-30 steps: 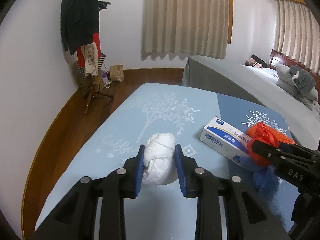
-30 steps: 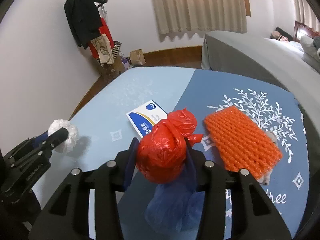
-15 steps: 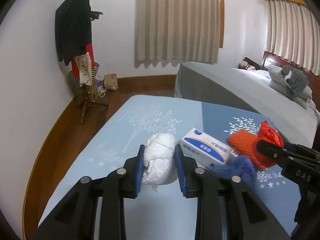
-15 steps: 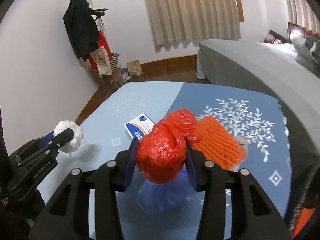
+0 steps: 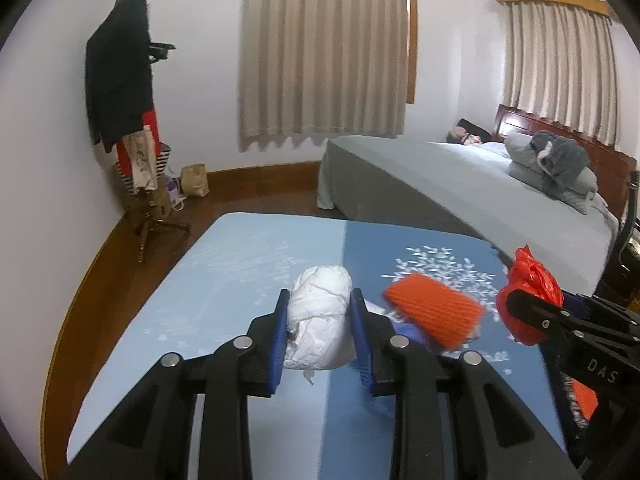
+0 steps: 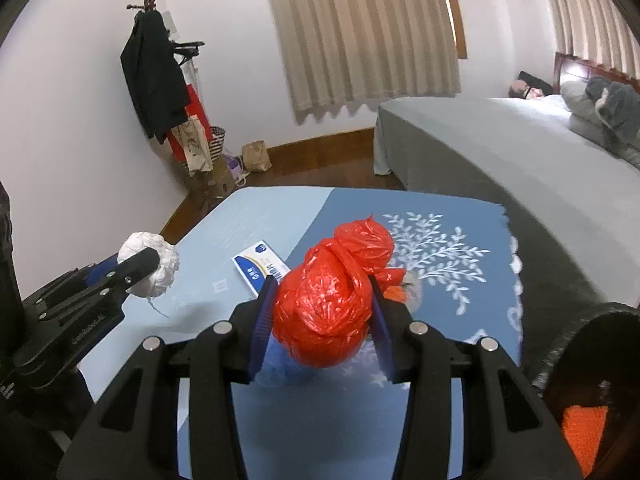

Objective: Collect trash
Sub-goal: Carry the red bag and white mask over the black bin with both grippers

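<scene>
My left gripper [image 5: 320,300] is shut on a crumpled white paper ball [image 5: 318,328], which its blue pads hold above the blue tablecloth [image 5: 240,280]. The right gripper [image 6: 322,284] is shut on a knotted red plastic bag [image 6: 332,304], also lifted off the table. Each gripper shows in the other's view: the right gripper [image 5: 532,316] with the red bag [image 5: 532,280], and the left gripper [image 6: 140,268] with the white ball [image 6: 160,264]. A blue bag [image 6: 280,368] lies under the red one.
On the table lie an orange mesh pad [image 5: 434,316] and a blue-and-white box [image 6: 260,270]. A dark round container [image 6: 592,360] with something orange inside stands at the lower right. Beyond are a grey bed [image 5: 480,200] with a person lying on it and a coat stand [image 5: 136,120].
Both grippers have risen and drawn back from the table with their loads still gripped. The table and the things on it now lie lower and farther off, and the dark container has come into view.
</scene>
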A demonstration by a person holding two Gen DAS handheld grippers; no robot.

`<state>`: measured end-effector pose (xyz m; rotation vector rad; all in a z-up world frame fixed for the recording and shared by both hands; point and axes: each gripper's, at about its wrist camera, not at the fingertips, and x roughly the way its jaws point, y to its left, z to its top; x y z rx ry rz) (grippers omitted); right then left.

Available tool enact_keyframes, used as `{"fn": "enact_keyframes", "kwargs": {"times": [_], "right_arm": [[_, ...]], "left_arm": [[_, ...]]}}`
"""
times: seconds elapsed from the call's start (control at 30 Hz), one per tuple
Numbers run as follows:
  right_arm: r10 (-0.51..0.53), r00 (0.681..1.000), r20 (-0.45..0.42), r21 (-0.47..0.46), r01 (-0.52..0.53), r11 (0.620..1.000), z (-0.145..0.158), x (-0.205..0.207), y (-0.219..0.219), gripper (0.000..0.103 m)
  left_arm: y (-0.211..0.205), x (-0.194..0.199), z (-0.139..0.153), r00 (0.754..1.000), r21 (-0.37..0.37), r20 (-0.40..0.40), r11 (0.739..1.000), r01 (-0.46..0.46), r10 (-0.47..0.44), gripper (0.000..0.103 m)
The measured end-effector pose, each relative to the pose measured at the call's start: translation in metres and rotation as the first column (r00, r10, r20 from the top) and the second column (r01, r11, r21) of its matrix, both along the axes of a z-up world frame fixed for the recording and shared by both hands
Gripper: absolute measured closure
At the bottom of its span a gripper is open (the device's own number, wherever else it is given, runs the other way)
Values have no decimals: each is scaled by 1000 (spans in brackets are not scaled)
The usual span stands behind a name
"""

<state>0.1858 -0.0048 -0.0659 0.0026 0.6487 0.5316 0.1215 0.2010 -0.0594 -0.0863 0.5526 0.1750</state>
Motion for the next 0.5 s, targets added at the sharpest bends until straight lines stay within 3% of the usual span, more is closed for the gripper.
{"fn": "enact_keyframes", "kwargs": {"times": [0.5], "right_arm": [[-90,995,43,37,88,995,23,-31,-73,60]], "left_arm": [[-76,-1,23,991,18,24,991,135,-135,74]]}}
